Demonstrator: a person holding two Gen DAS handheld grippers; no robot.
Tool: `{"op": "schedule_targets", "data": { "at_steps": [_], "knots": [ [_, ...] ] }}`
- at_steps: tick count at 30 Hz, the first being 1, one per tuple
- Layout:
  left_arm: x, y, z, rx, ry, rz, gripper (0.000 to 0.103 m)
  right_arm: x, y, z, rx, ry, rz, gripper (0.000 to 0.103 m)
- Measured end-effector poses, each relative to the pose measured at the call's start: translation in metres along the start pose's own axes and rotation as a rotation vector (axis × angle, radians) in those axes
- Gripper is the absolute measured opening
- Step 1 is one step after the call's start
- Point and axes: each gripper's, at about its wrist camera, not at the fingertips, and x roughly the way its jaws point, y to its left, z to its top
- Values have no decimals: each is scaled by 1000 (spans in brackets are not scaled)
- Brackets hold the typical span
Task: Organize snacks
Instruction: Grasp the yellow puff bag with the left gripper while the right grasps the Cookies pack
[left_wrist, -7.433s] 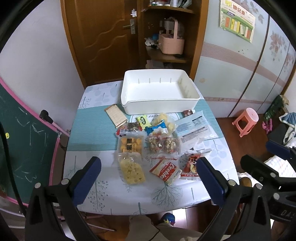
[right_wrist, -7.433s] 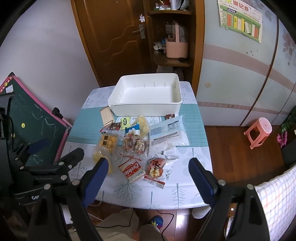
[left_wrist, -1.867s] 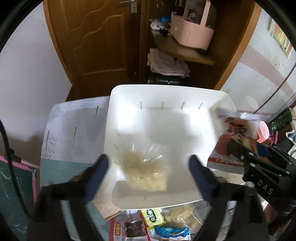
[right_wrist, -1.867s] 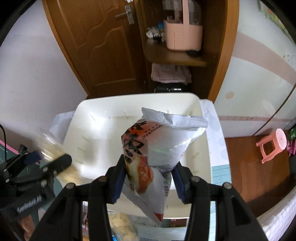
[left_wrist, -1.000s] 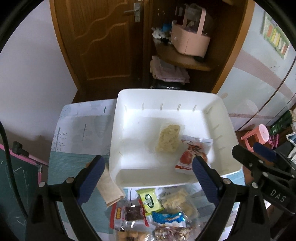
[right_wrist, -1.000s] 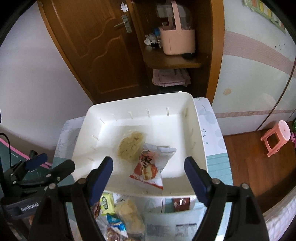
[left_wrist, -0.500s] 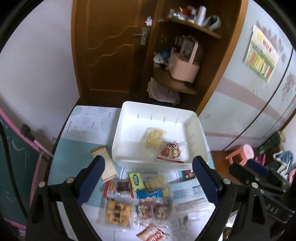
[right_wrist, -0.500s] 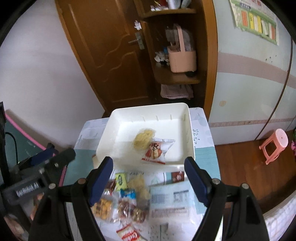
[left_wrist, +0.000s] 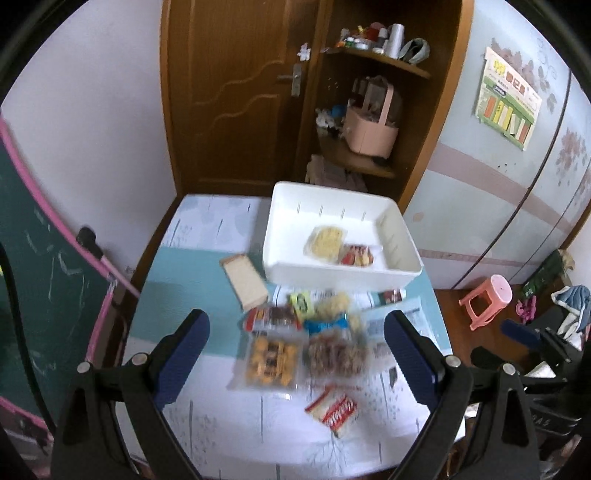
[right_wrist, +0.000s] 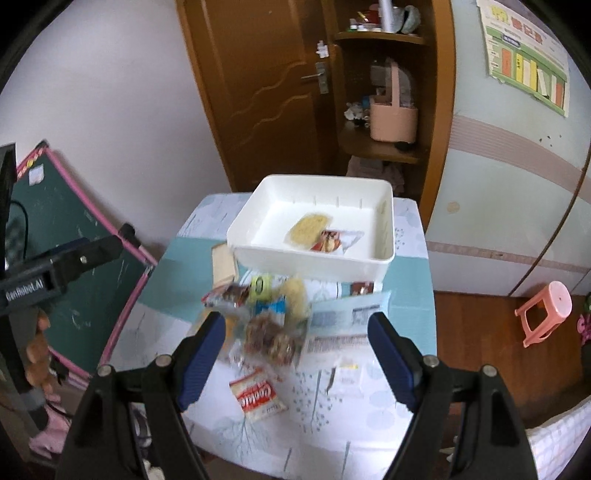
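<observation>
A white bin (left_wrist: 340, 271) (right_wrist: 314, 260) stands at the table's far side. In it lie a clear bag of yellow snacks (left_wrist: 325, 240) (right_wrist: 308, 226) and a red and white snack packet (left_wrist: 357, 254) (right_wrist: 334, 240). Several snack packs lie in front of the bin: a bag of yellow biscuits (left_wrist: 271, 358), a bag of brown snacks (left_wrist: 337, 355) (right_wrist: 271, 338), a red Cookie pack (left_wrist: 334, 408) (right_wrist: 258, 395) and a wafer pack (left_wrist: 244, 281). My left gripper (left_wrist: 295, 354) and right gripper (right_wrist: 297, 354) are open and empty, high above the table's near part.
The table (left_wrist: 207, 258) has a patterned cloth. A green board with a pink frame (left_wrist: 40, 258) leans at the left. A door and a shelf with a pink basket (left_wrist: 371, 133) are behind. A pink stool (right_wrist: 546, 306) stands on the floor at the right.
Both grippers have let their packs go into the bin and pulled back and up from it. The near snack packs on the table have come into view.
</observation>
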Motion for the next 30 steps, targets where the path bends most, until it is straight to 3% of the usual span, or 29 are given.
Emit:
{"op": "schedule_targets", "data": {
  "at_steps": [6, 12, 17, 24, 30],
  "knots": [
    [25, 12, -38, 0, 80, 24, 96, 37, 5, -44, -23, 111, 49, 80],
    [81, 22, -77, 26, 215, 60, 96, 100, 12, -94, -23, 292, 55, 80],
    [137, 32, -99, 25, 325, 45, 96, 139, 26, -123, -36, 393, 96, 80],
    [194, 38, -110, 1, 416, 29, 96, 183, 52, -134, -115, 447, 91, 80],
    [231, 45, -108, -28, 460, 38, 96, 195, 64, -134, -166, 436, 69, 80]
  ]
}}
